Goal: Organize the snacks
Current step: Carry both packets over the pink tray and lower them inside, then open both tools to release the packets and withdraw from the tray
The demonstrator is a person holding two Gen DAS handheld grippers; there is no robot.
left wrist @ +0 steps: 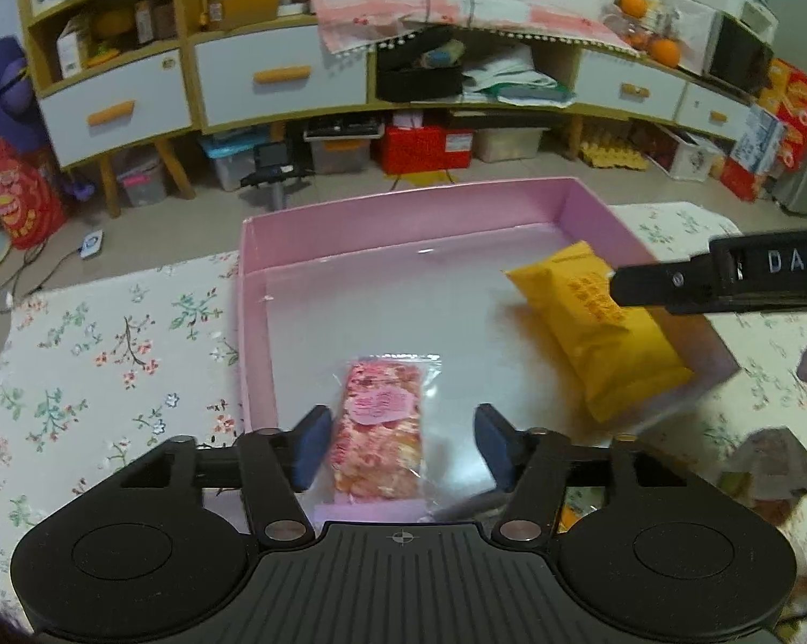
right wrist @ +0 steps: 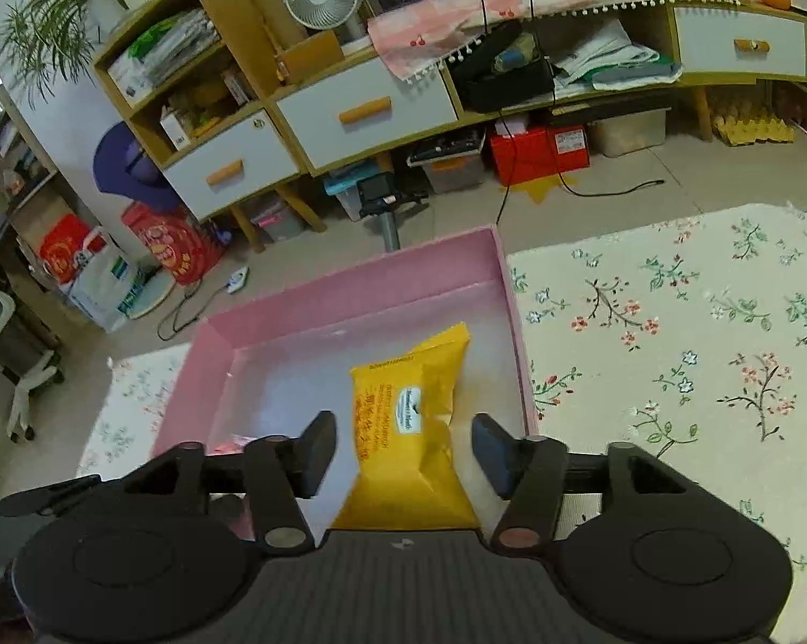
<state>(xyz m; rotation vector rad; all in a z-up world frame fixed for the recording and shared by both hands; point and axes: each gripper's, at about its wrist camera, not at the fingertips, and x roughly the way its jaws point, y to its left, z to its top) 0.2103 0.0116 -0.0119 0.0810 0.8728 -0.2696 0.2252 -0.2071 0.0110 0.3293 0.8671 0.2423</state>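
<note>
A pink box (left wrist: 403, 209) stands on the floral tablecloth; it also shows in the right wrist view (right wrist: 349, 295). A clear packet of pink-and-orange snack (left wrist: 382, 424) lies flat on the box floor near its front wall. My left gripper (left wrist: 403, 445) is open above it, fingers either side, not touching. A yellow snack pack (left wrist: 607, 333) lies at the box's right side, also seen in the right wrist view (right wrist: 408, 429). My right gripper (right wrist: 400, 453) is open with the yellow pack between its fingers, not clamped. Its arm (left wrist: 725, 279) reaches over the pack.
The floral tablecloth (right wrist: 671, 349) spreads to the right of the box and to the left (left wrist: 108, 349). More snack wrappers (left wrist: 768, 467) lie on the cloth at the right, blurred. Shelves and drawers (left wrist: 280, 75) stand behind, beyond the table edge.
</note>
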